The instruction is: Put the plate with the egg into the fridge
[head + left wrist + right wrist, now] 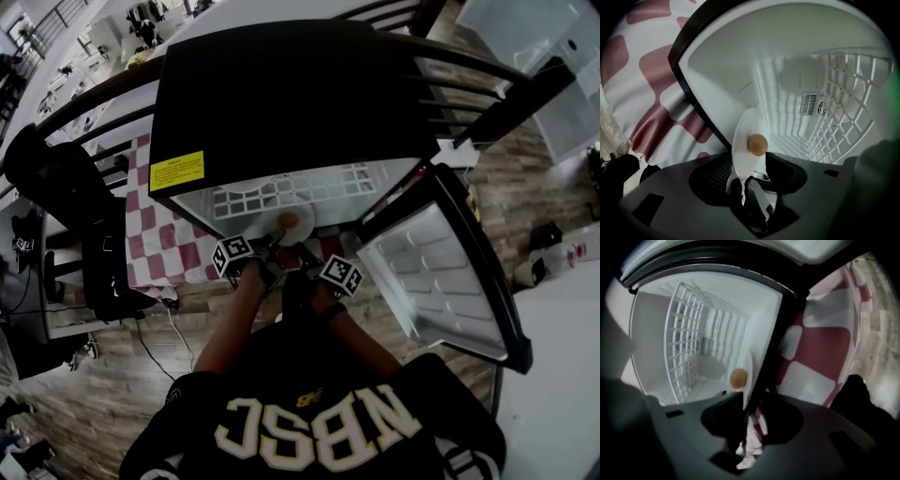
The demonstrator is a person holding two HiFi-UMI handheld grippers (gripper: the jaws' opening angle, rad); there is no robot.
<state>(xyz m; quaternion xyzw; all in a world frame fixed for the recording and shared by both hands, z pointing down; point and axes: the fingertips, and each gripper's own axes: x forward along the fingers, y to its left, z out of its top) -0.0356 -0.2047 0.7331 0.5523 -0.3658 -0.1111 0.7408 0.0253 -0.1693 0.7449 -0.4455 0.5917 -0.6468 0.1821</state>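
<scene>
A white plate [302, 228] with a brown egg [289, 221] on it lies at the front lip of the open fridge [281, 103], low under the wire shelf [291, 192]. My left gripper [269, 251] is at its near left rim and my right gripper [302, 255] at its near right rim. In the left gripper view the plate [746, 133] and egg [758, 144] stand edge-on, the rim running down between the parted jaws of the left gripper [745, 190]. The right gripper view is blurred: plate [748, 376], egg [738, 378], and the right gripper [749, 437] with cloth showing through its gap.
The fridge stands on a table with a red-and-white checked cloth [159, 234]. Its door [441, 272] hangs wide open to the right. A dark chair [66, 187] stands at the left and railings run behind the fridge. The floor is wood.
</scene>
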